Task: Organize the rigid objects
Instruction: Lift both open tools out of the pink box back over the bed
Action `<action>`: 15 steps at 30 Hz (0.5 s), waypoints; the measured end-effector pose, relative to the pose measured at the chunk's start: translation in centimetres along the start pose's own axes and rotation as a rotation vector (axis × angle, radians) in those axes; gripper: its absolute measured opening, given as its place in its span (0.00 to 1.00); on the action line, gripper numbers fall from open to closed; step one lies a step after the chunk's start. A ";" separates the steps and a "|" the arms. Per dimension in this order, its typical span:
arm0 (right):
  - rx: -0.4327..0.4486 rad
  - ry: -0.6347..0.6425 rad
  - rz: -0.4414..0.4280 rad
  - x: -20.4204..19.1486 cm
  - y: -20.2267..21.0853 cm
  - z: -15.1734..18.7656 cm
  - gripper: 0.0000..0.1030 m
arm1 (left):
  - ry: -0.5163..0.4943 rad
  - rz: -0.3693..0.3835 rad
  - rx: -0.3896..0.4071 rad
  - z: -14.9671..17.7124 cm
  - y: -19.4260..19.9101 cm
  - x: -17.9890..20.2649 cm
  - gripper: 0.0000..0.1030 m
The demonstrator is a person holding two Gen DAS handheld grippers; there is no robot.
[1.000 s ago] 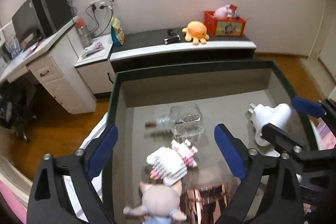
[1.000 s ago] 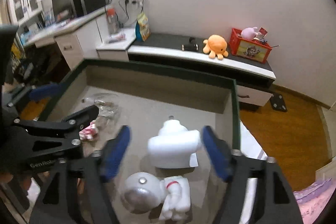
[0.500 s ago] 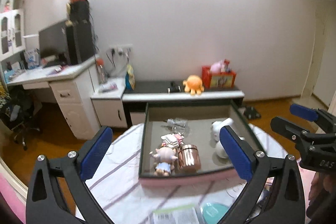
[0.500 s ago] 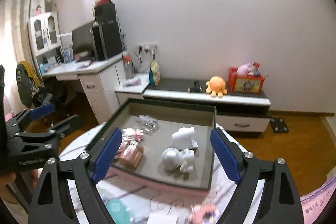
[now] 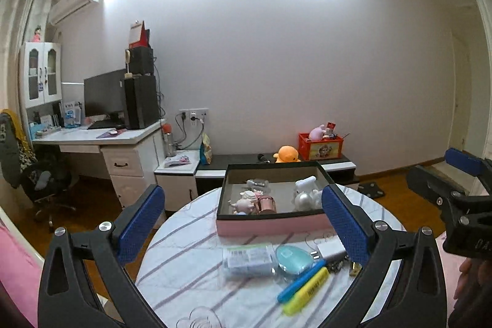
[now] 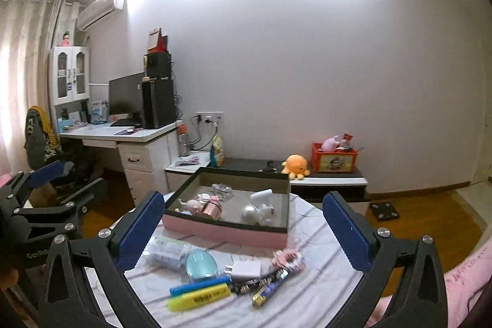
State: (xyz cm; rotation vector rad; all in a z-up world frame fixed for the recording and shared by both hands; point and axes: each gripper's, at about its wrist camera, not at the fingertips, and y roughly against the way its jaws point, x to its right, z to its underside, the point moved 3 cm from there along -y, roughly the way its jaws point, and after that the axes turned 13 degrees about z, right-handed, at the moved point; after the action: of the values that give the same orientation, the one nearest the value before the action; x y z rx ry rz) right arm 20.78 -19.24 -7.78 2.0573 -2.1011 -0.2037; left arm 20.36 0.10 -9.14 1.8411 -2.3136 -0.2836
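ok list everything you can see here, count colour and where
box: 1, pink with dark rim, far side of the round table
figurines: several, pink and white, left part of the box
copper cup: 1, in the box beside the figurines
astronaut toy: 1, white and silver, right part of the box
highlighters: 2, blue and yellow, side by side near the table's front
round case: 1, teal, behind the highlighters
tissue pack: 1, clear and pale green, left of the case
charger: 1, white, right of the case
batteries: a few, dark and gold, front right
octopus plush: 1, orange, low cabinet by the wall
crate: 1, red, right of the plush
left tongs: open, empty
right tongs: open, empty
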 end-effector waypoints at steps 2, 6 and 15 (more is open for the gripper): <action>0.010 0.001 0.007 0.1 1.3 0.5 1.00 | -0.014 0.001 0.010 0.1 1.1 0.4 1.00; 0.018 -0.021 0.005 0.6 3.3 1.0 1.00 | -0.021 -0.008 0.029 0.1 3.4 0.9 1.00; 0.059 -0.025 0.004 0.5 6.3 1.0 1.00 | -0.028 -0.020 0.071 -0.8 5.8 1.3 1.00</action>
State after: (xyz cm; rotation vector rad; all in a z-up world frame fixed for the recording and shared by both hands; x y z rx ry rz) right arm 14.42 -19.63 -7.27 2.0934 -2.1507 -0.1698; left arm 14.83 0.11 -6.86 1.9064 -2.3535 -0.2340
